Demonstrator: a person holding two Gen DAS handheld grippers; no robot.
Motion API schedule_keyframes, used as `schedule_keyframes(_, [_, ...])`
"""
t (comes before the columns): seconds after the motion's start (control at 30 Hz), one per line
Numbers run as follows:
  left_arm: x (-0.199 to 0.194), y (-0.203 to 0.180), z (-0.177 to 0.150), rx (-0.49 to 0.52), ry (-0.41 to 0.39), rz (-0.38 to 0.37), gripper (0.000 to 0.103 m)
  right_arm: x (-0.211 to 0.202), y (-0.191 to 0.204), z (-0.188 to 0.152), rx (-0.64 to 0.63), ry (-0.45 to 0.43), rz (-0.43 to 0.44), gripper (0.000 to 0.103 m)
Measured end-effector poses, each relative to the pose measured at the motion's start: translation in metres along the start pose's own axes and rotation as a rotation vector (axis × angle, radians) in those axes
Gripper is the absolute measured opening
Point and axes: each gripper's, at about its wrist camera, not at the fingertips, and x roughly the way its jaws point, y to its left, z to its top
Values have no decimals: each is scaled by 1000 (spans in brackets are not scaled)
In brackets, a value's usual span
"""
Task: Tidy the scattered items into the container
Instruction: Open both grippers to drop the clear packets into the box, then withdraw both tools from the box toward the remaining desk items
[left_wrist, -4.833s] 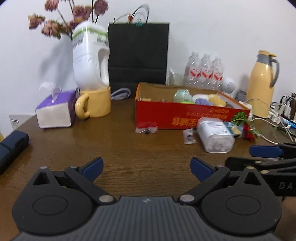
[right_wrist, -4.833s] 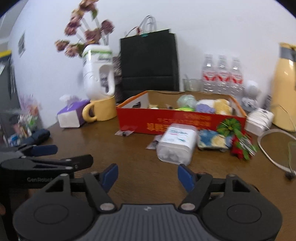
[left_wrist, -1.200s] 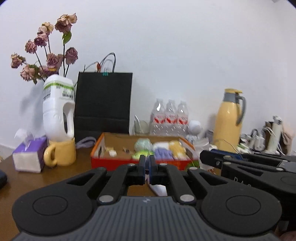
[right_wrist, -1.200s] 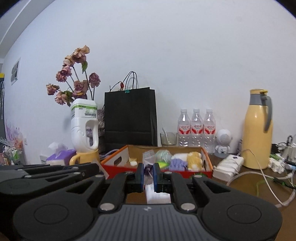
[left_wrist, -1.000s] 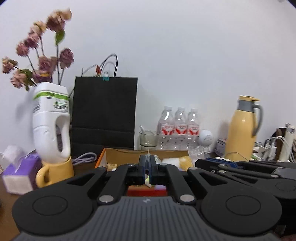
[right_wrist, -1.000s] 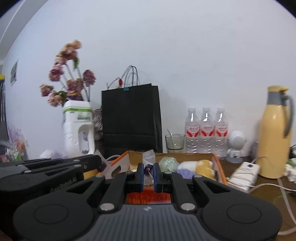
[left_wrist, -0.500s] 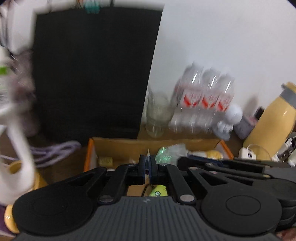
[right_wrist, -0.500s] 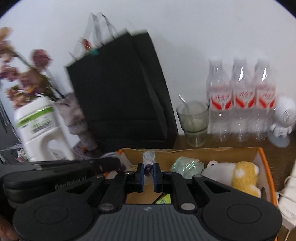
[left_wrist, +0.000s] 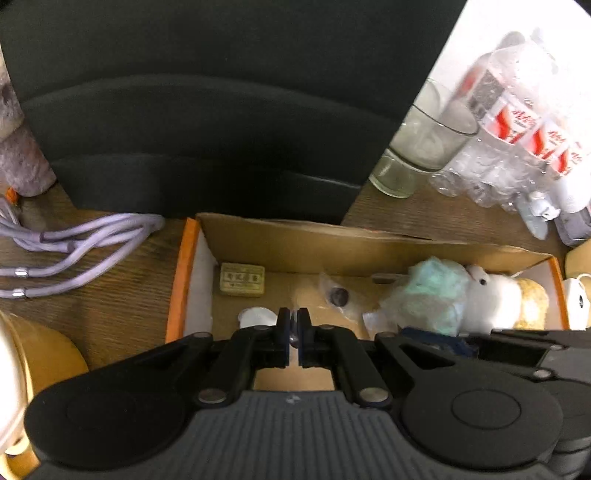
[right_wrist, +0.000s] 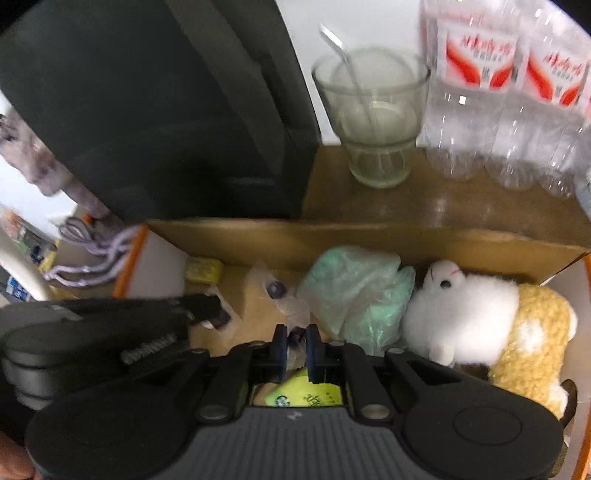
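Observation:
The cardboard box (left_wrist: 177, 280) with an orange rim lies open below both grippers. My left gripper (left_wrist: 293, 332) hangs over its left half, shut on a small clear packet (left_wrist: 294, 336). Beside it, my right gripper (right_wrist: 295, 343) is shut on a small clear packet with a purple bit (right_wrist: 295, 334). In the box (right_wrist: 369, 236) lie a green plastic bag (right_wrist: 354, 291), a white plush toy (right_wrist: 461, 306), a yellow plush toy (right_wrist: 532, 332), a clear bag with a dark item (left_wrist: 338, 295), a yellowish packet (left_wrist: 242, 278) and a green-yellow packet (right_wrist: 303, 395).
A black paper bag (left_wrist: 207, 110) stands right behind the box. To its right are a glass with a spoon (right_wrist: 373, 110) and water bottles (right_wrist: 498, 92). A coiled purple cable (left_wrist: 74, 240) and a yellow mug (left_wrist: 40, 354) sit left of the box.
Both grippers have moved forward over the box and tipped steeply down, each still shut on its packet. The views have swung from the wall to the inside of the box.

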Motion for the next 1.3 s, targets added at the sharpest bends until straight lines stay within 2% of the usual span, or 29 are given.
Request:
schedule_keyframes(0.13, [0, 5, 1, -25, 39, 12, 9, 16, -1, -2, 31, 57, -12, 14])
schedule_keyframes(0.27, [-14, 1, 0, -2, 51, 14, 14, 2, 8, -5, 18, 74, -44, 33])
schedule_keyframes(0.3, [-22, 1, -1, 1, 46, 15, 23, -7, 11, -6, 7, 66, -60, 34])
schedule_keyframes(0.33, [-28, -3, 2, 0, 35, 21, 40, -17, 12, -7, -3, 56, -77, 37])
schedule_keyframes(0.4, [-42, -4, 2, -3, 12, 38, 60, -39, 8, -7, -12, 31, -99, 54])
schedule_keyframes(0.43, [-49, -6, 1, -3, 4, 41, 61, -51, 6, -8, -16, 19, -111, 65])
schedule_keyframes(0.47, [-58, -9, 0, -5, -3, 41, 62, -62, 4, -11, -21, 8, -127, 68])
schedule_keyframes(0.5, [-67, -13, -2, -6, -9, 46, 68, -73, 1, -13, -20, -3, -143, 68])
schedule_keyframes(0.53, [-75, -17, -4, -6, -22, 52, 79, -84, -2, -16, -15, -12, -154, 69])
schedule_keyframes(0.6, [-91, -28, -8, 9, -46, 67, 89, -105, -9, -22, -3, -28, -162, 69])
schedule_keyframes(0.73, [-111, -49, -17, 17, -63, 53, 95, -141, -19, -36, 11, -66, -175, 79])
schedule_keyframes(0.83, [-131, -61, -24, 38, -85, 66, 100, -164, -21, -44, 11, -85, -178, 79])
schedule_keyframes(1.0, [-167, -69, -36, 49, -122, 54, 103, -195, -19, -58, -1, -130, -180, 82])
schedule_keyframes(1.2, [-173, -75, -57, 109, -131, 122, 103, -210, -29, -78, -9, -164, -194, 86])
schedule_keyframes(1.3, [-174, -72, -67, 101, -145, 110, 103, -211, -39, -89, 37, -175, -162, 86])
